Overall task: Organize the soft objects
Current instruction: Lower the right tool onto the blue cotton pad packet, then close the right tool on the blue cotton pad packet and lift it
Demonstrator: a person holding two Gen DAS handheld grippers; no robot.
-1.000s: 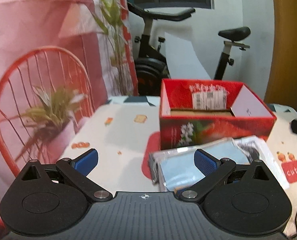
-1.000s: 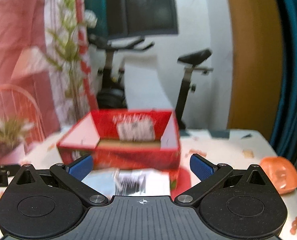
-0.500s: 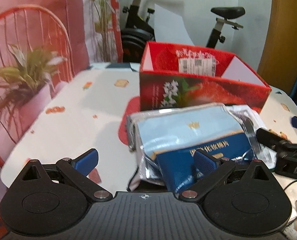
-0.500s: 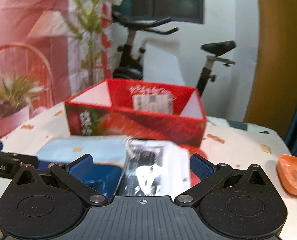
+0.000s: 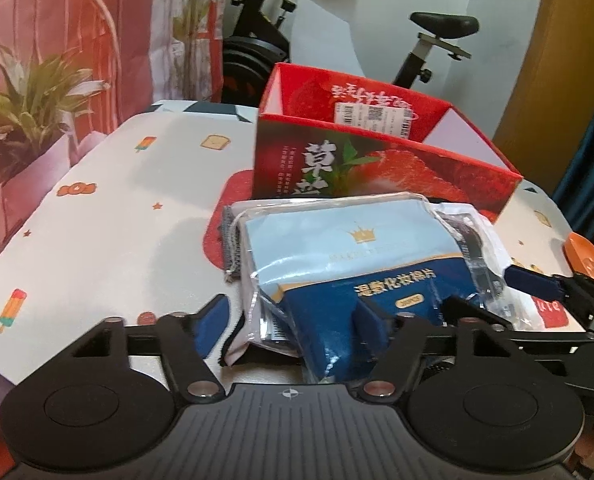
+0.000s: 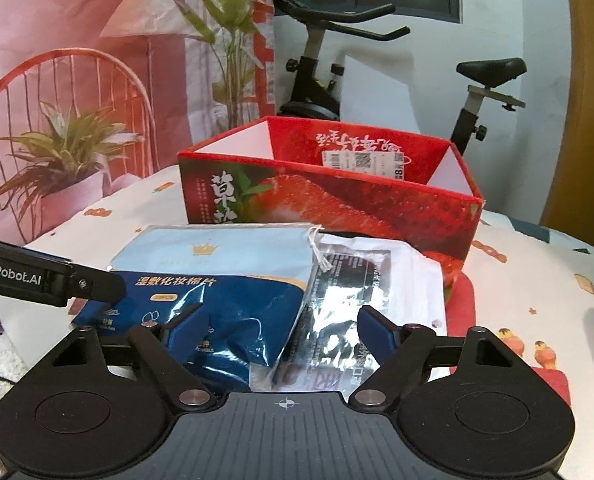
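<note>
A blue soft pack of cotton pads (image 5: 349,256) lies on the table in front of an open red strawberry box (image 5: 381,156). Beside it lies a clear-wrapped white and black packet (image 6: 361,276), and grey cloth (image 5: 231,240) sticks out under the pack. My left gripper (image 5: 289,318) is open, its fingers around the pack's near left end. My right gripper (image 6: 283,326) is open around the near edges of the blue pack (image 6: 217,276) and the clear packet. The box (image 6: 329,196) stands just behind them.
A potted plant (image 5: 25,100) and a red wire chair (image 5: 49,32) stand at the table's left edge. An exercise bike (image 6: 377,72) stands behind the table. An orange dish (image 5: 587,260) sits at the right edge. The other gripper's arm (image 6: 45,276) reaches in from the left.
Both grippers have moved down and forward to the packs in front of the box. Their open fingers now sit around the packs' near ends.
</note>
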